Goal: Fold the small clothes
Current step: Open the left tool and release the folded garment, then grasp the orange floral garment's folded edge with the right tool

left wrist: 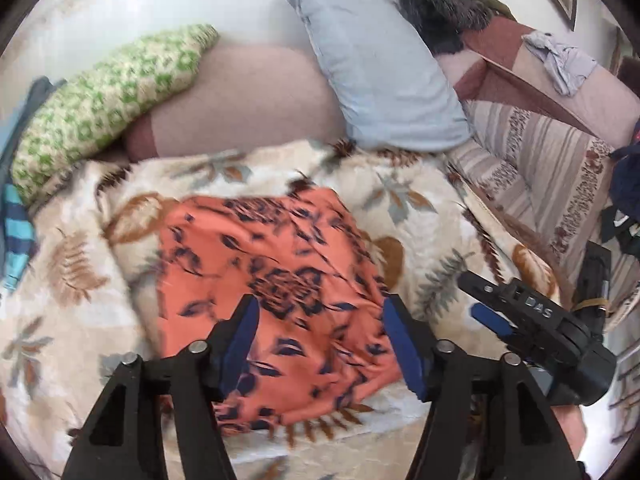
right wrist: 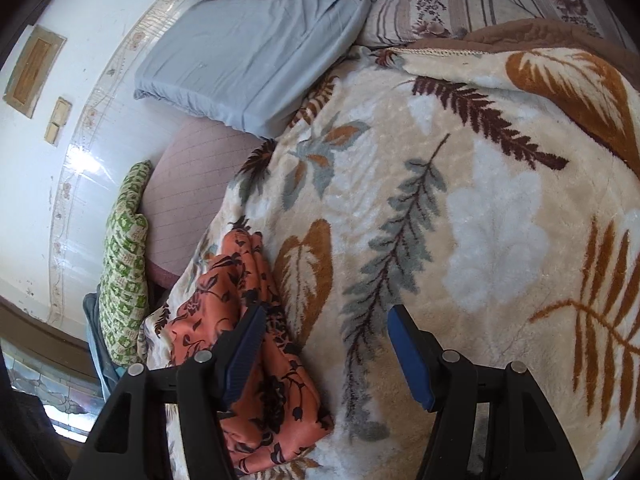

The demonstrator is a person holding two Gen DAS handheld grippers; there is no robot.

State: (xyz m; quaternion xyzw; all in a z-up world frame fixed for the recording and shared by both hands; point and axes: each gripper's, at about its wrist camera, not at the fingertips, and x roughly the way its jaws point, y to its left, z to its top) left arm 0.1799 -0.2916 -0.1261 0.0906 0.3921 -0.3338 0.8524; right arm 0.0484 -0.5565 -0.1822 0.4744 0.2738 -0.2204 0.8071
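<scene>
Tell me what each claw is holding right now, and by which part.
Nothing is held. The left claw is open above the orange floral cloth garment; the right claw is open beside it, over the leaf-patterned plush blanket.

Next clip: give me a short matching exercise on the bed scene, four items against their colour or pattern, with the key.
Items:
1. garment
2. blanket
3. square pillow
4. long cushion

Descriptions:
A. green and cream pattern
B. plain pale blue
C. orange with dark flowers
D. cream with leaf and fern print

Pairs: 1-C, 2-D, 3-B, 4-A
</scene>
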